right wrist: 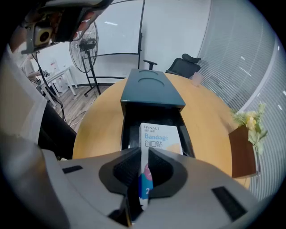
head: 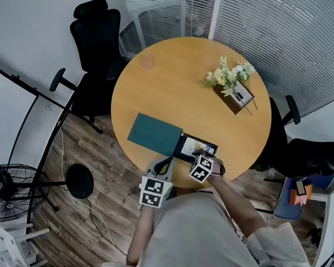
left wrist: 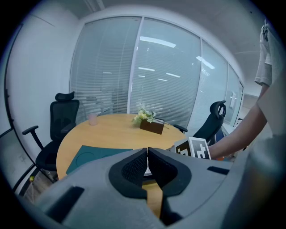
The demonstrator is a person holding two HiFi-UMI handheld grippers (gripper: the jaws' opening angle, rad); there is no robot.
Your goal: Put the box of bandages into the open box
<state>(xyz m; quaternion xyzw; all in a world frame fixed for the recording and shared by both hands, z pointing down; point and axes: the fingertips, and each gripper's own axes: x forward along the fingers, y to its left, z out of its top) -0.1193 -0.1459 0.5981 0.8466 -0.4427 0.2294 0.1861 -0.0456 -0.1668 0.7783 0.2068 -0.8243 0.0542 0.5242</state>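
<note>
1. While the right tool (right wrist: 144,154) points steeply down at the near edge of the round wooden desk (head: 175,84), its jaws are closed narrowly on the near edge of the box of bandages (right wrist: 157,136).
2. That box of bandages is white with blue print and a blue and pink end, and its printed face is turned up towards the right gripper view.
3. It lies over the black drawer (right wrist: 127,129) of the open box (right wrist: 152,89), between the drawer's two side walls; whether it rests on the drawer floor I cannot tell.
4. The open box has a dark teal cover, and the drawer is pulled out towards the person.
5. From the head view, the open box (head: 155,135) lies on the near part of the desk, with the right tool (head: 198,155) at its drawer end.
6. The left tool (left wrist: 147,152) has its jaws pressed together with nothing between them.
7. The left tool (head: 164,162) hovers at the desk's near rim, just beside the open box and left of the right tool.
8. A brown planter of pale flowers (head: 232,84) stands at the far right of the desk, well apart from the open box.
9. A black office chair (head: 95,38) stands beyond the desk at the left.
</note>
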